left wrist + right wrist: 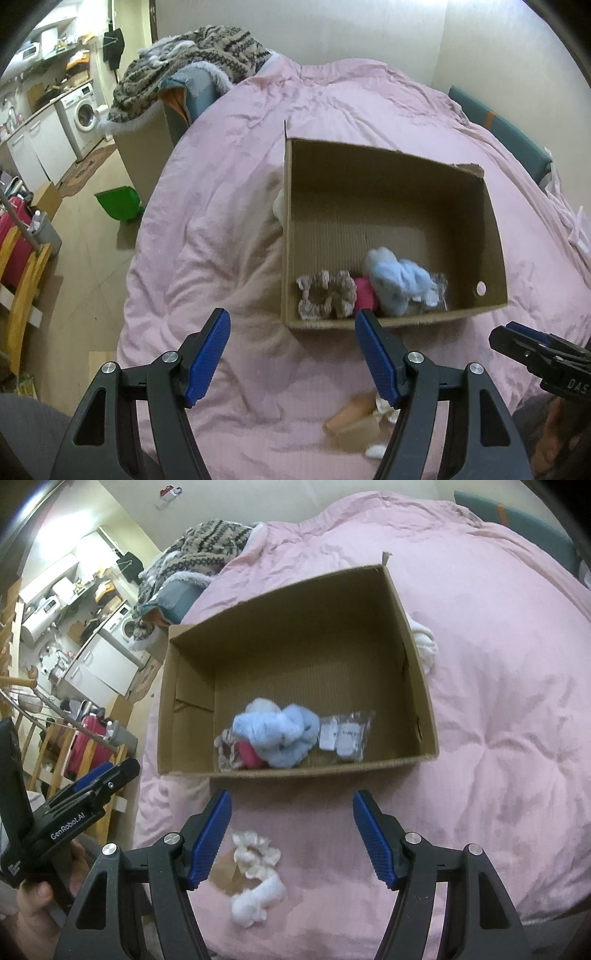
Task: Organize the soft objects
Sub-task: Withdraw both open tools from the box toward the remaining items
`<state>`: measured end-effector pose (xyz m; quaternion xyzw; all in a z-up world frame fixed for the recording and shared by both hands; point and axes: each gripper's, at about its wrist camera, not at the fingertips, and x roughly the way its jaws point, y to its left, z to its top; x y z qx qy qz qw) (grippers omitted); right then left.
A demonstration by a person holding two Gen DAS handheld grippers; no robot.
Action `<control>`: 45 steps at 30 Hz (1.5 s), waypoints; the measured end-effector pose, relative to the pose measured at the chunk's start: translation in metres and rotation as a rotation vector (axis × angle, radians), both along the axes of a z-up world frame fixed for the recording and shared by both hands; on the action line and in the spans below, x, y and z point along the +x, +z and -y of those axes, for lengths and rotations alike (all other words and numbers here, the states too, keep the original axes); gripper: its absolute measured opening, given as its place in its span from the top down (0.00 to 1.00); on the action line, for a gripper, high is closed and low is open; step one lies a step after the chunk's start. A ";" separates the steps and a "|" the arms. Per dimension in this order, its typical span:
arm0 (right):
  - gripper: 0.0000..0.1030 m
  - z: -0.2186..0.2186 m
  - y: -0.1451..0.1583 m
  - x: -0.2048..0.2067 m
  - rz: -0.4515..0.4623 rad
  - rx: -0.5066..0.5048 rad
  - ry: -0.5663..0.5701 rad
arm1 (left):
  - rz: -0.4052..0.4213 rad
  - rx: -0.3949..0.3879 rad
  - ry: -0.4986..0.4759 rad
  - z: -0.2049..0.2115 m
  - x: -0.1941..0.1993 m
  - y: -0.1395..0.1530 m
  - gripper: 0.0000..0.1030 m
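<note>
While over duvet [498, 720], both hand-held grippers spread

"GenRobot.AI" in white on the black body of the left claw [99, 779]; "DAS", cut off, on the right claw [517, 334].

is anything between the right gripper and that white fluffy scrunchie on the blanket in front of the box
Nothing visible blocks it. The right gripper is open above the pink blanket, and the white scrunchie lies just below, between its fingers, on a tan item. The cardboard box sits farther ahead.
</note>
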<state>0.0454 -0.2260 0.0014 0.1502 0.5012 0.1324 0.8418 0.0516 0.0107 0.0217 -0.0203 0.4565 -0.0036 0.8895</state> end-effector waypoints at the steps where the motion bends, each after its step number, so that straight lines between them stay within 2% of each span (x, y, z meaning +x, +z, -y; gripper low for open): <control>1: 0.30 0.001 -0.001 -0.002 -0.009 0.006 -0.003 | -0.006 -0.001 -0.001 0.000 -0.002 -0.001 0.35; 8: 0.30 0.002 -0.017 -0.014 -0.104 0.023 -0.034 | -0.089 -0.041 0.003 -0.003 -0.011 -0.017 0.35; 12: 0.30 0.004 -0.029 -0.014 -0.165 0.071 -0.053 | -0.172 -0.076 0.019 -0.006 -0.008 -0.034 0.35; 16: 0.30 0.002 -0.037 -0.008 -0.191 0.066 -0.064 | -0.293 -0.121 0.010 -0.003 -0.004 -0.061 0.35; 19: 0.30 0.002 -0.044 -0.003 -0.215 0.069 -0.072 | -0.380 -0.197 -0.021 0.004 -0.002 -0.079 0.35; 24: 0.30 0.002 -0.051 0.001 -0.239 0.070 -0.083 | -0.513 -0.230 -0.031 0.014 -0.003 -0.109 0.36; 27: 0.30 0.003 -0.053 0.003 -0.245 0.067 -0.082 | -0.555 -0.274 -0.030 0.015 -0.007 -0.116 0.38; 31: 0.30 -0.001 -0.056 0.006 -0.255 0.070 -0.075 | -0.564 -0.260 -0.040 0.019 -0.011 -0.119 0.38; 32: 0.30 -0.002 -0.056 0.007 -0.256 0.069 -0.072 | -0.576 -0.252 -0.041 0.020 -0.010 -0.122 0.40; 34: 0.30 -0.005 -0.057 0.008 -0.257 0.065 -0.065 | -0.572 -0.225 -0.041 0.024 -0.008 -0.124 0.57; 35: 0.30 -0.006 -0.057 0.008 -0.257 0.061 -0.062 | -0.560 -0.193 -0.054 0.027 -0.007 -0.124 0.71; 37: 0.30 -0.008 -0.058 0.009 -0.259 0.052 -0.056 | -0.551 -0.139 -0.083 0.033 -0.007 -0.124 0.75; 39: 0.30 -0.008 -0.060 0.008 -0.263 0.048 -0.053 | -0.541 -0.138 -0.105 0.036 -0.012 -0.120 0.90; 42: 0.30 -0.010 -0.061 0.007 -0.268 0.042 -0.050 | -0.532 -0.110 -0.114 0.042 -0.019 -0.118 0.93; 45: 0.30 -0.010 -0.061 0.006 -0.271 0.042 -0.049 | -0.526 -0.138 -0.085 0.033 -0.025 -0.112 0.94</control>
